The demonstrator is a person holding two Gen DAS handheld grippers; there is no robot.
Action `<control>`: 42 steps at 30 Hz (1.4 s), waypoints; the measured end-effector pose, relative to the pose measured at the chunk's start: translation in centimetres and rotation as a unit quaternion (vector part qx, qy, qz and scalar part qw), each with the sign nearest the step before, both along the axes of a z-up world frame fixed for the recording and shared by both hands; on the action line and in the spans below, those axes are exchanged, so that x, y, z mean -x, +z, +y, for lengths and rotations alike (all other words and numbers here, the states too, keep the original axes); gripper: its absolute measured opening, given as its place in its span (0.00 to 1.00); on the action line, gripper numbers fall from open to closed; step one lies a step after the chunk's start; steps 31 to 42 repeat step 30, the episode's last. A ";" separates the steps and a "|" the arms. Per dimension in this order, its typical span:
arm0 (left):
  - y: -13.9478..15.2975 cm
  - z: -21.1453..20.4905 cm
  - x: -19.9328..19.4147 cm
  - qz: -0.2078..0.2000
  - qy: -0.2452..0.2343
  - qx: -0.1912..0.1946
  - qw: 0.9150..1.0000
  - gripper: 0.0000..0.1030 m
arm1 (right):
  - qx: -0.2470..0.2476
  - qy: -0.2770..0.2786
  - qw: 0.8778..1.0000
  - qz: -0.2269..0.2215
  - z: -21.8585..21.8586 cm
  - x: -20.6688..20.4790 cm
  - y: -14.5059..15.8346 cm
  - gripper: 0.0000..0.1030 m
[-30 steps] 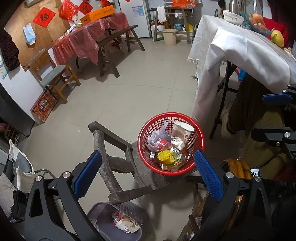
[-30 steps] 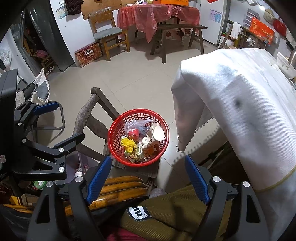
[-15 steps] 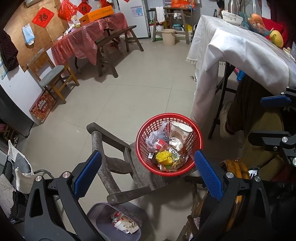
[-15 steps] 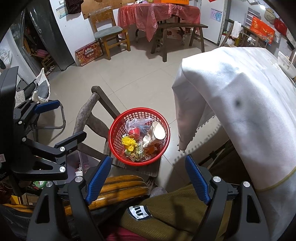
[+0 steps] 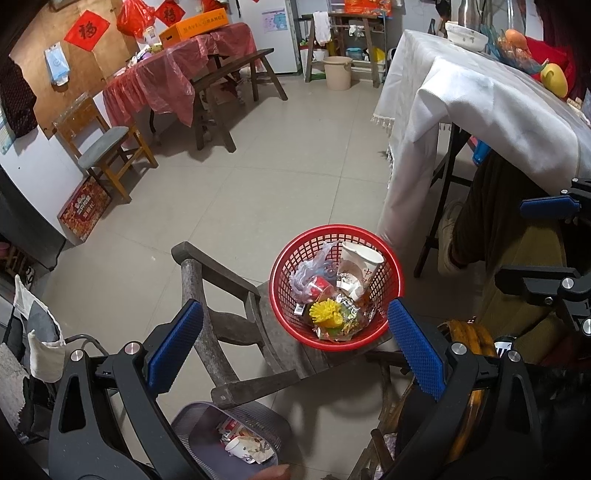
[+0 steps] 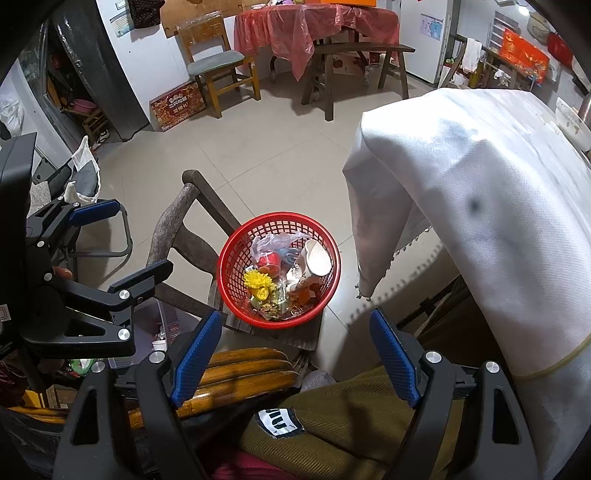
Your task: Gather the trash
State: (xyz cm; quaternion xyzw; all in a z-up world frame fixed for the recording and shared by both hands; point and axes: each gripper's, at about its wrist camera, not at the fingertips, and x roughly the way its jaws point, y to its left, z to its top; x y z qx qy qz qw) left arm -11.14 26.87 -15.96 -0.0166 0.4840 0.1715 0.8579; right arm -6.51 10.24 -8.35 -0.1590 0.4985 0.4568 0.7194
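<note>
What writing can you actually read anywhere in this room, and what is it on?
"NAVEL ORANGE": orange box on the red-covered table.
"福": red diamond paper on the wooden board.
A red character, seemingly "中": paper cup in the red basket.
Red carton on the floor: gold characters, too small to read.
Red banner on the far wall: too blurred.
Black-and-white patch on the olive cloth: unreadable.

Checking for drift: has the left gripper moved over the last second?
Yes, slightly: the red basket and wooden chair sit a little left and lower in the left wrist view.
</note>
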 end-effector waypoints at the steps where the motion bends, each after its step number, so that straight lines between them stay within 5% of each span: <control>1: 0.0 -0.1 -0.1 0.000 -0.002 -0.001 1.000 0.93 | 0.000 0.000 1.000 0.000 0.0 0.0 0.0 0.79; 42: 0.7 -0.1 0.2 -0.015 -0.007 -0.001 1.000 0.93 | 0.000 0.001 1.000 0.002 -0.2 -0.2 -0.1 0.79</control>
